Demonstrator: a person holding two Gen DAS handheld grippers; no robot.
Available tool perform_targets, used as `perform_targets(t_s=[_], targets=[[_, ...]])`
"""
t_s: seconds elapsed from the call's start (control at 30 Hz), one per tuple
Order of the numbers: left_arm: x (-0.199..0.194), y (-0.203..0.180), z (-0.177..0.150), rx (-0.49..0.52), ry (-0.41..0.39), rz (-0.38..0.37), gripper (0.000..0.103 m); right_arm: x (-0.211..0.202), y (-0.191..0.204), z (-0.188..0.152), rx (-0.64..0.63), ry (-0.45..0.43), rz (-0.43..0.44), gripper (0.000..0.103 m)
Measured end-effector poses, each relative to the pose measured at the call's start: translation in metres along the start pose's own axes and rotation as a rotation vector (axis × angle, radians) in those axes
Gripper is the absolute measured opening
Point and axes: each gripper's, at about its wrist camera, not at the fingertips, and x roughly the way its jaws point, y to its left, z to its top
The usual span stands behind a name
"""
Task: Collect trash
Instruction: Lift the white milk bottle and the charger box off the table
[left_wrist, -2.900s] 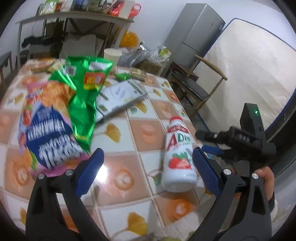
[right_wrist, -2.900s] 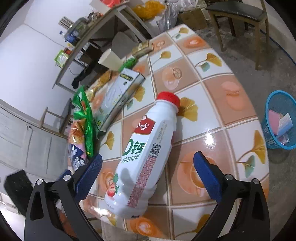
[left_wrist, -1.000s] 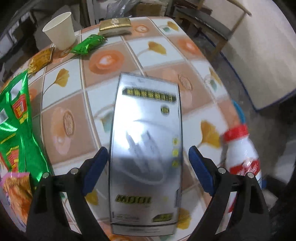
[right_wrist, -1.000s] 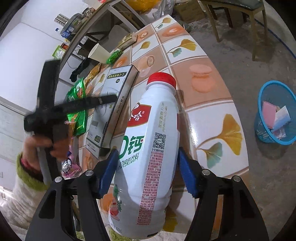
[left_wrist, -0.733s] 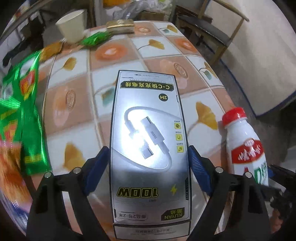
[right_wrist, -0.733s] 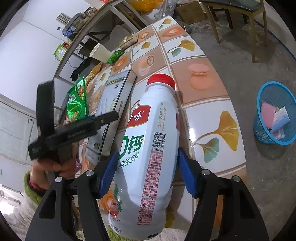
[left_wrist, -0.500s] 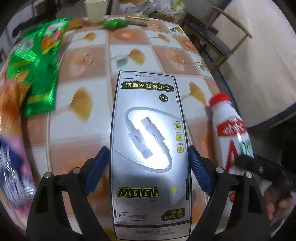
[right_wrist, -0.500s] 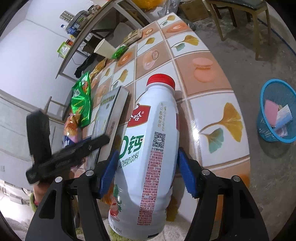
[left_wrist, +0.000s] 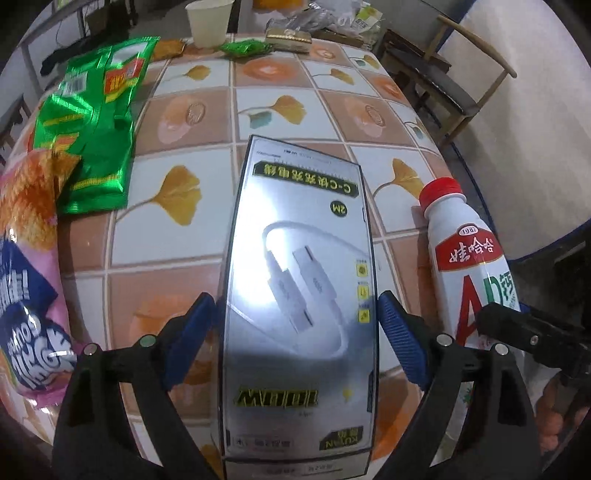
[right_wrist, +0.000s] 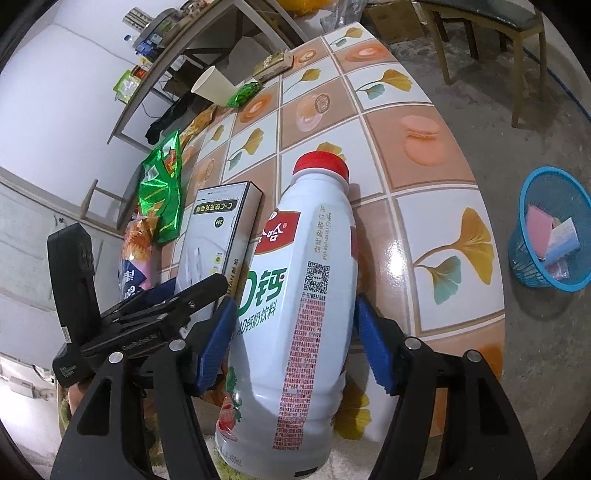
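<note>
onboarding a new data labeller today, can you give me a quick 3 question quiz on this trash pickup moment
1. True or false: the left gripper is shut on the flat silver cable box.
2. Which item does the right gripper hold?
A. the white paper cup
B. the white plastic drink bottle with a red cap
C. the green foil snack bag
3. Fill in: the blue mesh basket stands on the ____, beside the tiled table.

Key
1. True; its blue pads press both long edges.
2. B
3. floor
</note>
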Motion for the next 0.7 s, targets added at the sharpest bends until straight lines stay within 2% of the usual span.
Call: perform_targets(t_s=[0.3,0.7], targets=[[0.008,-0.013,-0.002,0.082,-0.030,0.091,0.085,0.006,0.011,0.002,-0.042,-0.002,-0.093,0.069],[0.008,-0.014,-0.003,0.090,-0.041,0.104,0.084,0.011,0.014,0.003,-0.061,-0.010,-0.147,0.069]])
